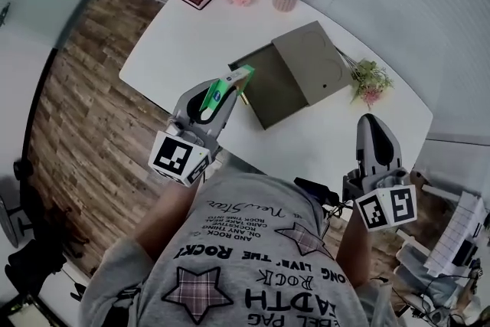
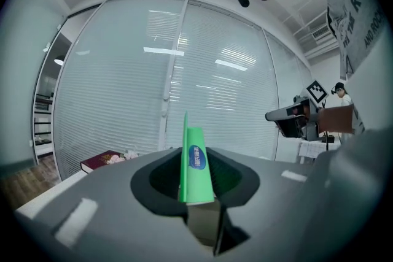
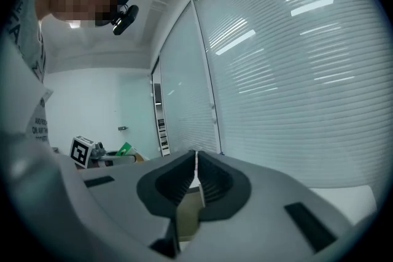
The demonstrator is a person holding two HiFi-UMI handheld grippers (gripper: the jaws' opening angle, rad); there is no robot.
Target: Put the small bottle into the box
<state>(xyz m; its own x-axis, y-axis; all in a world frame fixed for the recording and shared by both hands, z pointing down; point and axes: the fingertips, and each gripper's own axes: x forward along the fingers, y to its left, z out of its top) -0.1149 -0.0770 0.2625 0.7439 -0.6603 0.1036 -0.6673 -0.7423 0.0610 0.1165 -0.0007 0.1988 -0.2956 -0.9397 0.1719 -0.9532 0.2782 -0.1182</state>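
- Green plastic, smooth and glossy, with a blue oval label: this is the small bottle (image 2: 196,167), clamped between the jaws of the left gripper (image 1: 223,97).
- The bottle is held off the counter (image 1: 180,42). In the head view its far end lies over the near left edge of the box (image 1: 268,96); its height above that edge cannot be judged.
- The box is seen open, with its lid (image 1: 310,61) lying beside it and the tray bare.
- The right gripper (image 3: 196,172) is seen with its jaws together and nothing between them, well apart from the box.
- Handling, as judged:
  - The bottle is expected to be light; little clamping force should be needed.
  - The wall is probably thin and slightly yielding, so a hard squeeze is to be avoided.
  - The body tapers toward its far end, and the surface looks slippery. Creep along the taper is to be expected if the grip is loose.
  - The hold is best taken across the broad end, as it is taken now, with the narrow end left free to enter the tray first.
  - Breakage is judged unlikely if the bottle is released low over the tray.
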